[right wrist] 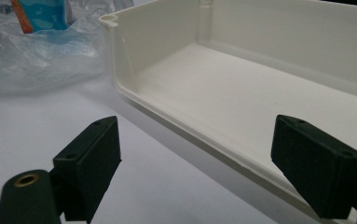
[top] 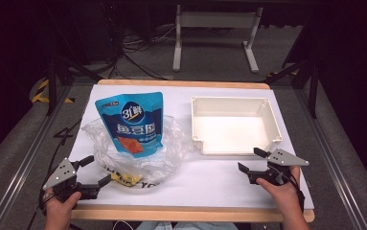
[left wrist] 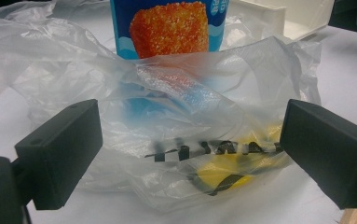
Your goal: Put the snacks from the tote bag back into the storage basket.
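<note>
White surface point(top: 210, 179) work looks unstarted: blue pouch point(top: 132, 122) on plastic bag point(top: 171, 148), tray point(top: 233, 106) empty, both tongs wide, holding nothing.

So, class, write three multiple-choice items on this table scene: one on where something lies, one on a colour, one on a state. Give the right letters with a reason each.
1. Where does the blue printed snack pouch lie?
A. inside the tray
B. on the crumpled clear plastic bag
C. on the floor

2. What colour is the shallow rectangular plastic tray?
A. white
B. red
C. black

3. How does the left gripper stand?
A. shut on the pouch
B. shut on the bag
C. open, holding nothing

Answers:
1 B, since the high view shows the pouch resting on the bag, left of the tray.
2 A, since its walls and floor are plain white in the high view and the right gripper view.
3 C, since the left gripper view shows both black jaws wide apart in front of the bag.
</note>
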Motion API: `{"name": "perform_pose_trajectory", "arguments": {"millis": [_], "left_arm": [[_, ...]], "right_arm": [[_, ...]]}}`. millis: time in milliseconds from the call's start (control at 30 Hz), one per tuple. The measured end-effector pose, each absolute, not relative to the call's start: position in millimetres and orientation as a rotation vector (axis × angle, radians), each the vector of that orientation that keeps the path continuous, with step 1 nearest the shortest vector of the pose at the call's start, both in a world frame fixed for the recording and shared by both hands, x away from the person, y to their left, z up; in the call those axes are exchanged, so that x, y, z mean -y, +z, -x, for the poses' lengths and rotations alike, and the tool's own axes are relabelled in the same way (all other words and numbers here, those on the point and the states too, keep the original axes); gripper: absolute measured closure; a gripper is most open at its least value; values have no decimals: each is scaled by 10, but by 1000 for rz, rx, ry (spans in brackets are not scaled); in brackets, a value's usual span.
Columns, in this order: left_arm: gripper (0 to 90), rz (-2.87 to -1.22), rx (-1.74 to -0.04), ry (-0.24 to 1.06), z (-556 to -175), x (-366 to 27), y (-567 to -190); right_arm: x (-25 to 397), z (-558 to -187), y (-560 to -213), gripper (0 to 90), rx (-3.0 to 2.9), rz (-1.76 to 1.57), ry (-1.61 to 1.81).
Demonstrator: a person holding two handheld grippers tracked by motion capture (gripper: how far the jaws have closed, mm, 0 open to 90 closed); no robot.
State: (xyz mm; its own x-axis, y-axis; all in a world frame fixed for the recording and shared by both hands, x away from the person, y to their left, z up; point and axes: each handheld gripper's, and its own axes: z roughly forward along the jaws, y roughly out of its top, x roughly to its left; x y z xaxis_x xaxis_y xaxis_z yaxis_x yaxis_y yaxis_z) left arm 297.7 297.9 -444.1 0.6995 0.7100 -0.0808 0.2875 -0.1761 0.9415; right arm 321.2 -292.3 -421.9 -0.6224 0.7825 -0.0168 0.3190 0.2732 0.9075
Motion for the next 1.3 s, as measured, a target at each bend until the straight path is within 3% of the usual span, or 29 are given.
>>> {"name": "perform_pose_trajectory", "arguments": {"millis": [667, 1300], "left_arm": [[65, -1756, -810, 472, -2975, -2983, -4445], [65, -1755, -822, 476, -2977, -2990, -4450]], "right_arm": [[2924, -3198, -3907, 162, -2171, -919, 1366], [2752, -3295, -3185, 141, -2231, -721, 1432]]}}
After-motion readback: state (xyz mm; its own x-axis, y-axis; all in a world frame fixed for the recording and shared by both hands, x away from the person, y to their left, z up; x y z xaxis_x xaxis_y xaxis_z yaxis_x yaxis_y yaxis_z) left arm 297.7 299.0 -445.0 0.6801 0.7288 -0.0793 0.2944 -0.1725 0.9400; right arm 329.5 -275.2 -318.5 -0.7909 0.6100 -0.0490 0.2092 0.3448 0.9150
